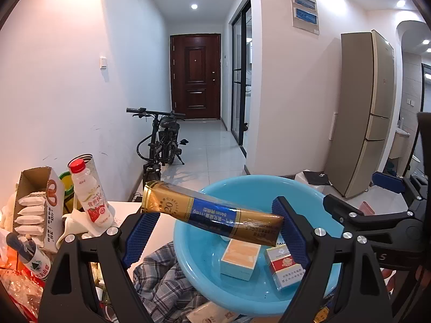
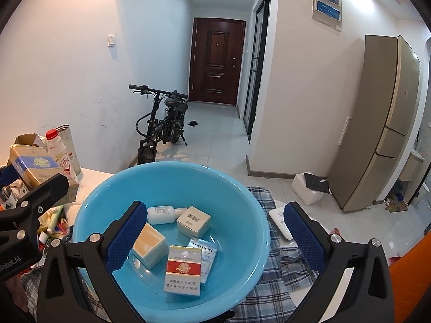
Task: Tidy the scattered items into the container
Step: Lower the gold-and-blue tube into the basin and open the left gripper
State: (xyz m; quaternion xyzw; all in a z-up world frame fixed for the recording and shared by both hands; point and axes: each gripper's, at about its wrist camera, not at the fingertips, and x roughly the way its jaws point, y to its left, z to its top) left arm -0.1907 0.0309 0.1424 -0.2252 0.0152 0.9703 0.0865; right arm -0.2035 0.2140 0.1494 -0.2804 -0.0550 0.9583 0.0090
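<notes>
Your left gripper fingers clamp the gold-and-blue carton above the blue basin. Your right gripper fingers stand apart — empty.

Black angular left gripper, right gripper, blue textured pads, silver screws

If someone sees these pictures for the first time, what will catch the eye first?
The blue basin in the middle, holding small boxes and a red cigarette pack. Next, the long gold and blue carton clamped across the left gripper, above the basin's near rim. The right gripper hangs open and empty over the basin.
</notes>
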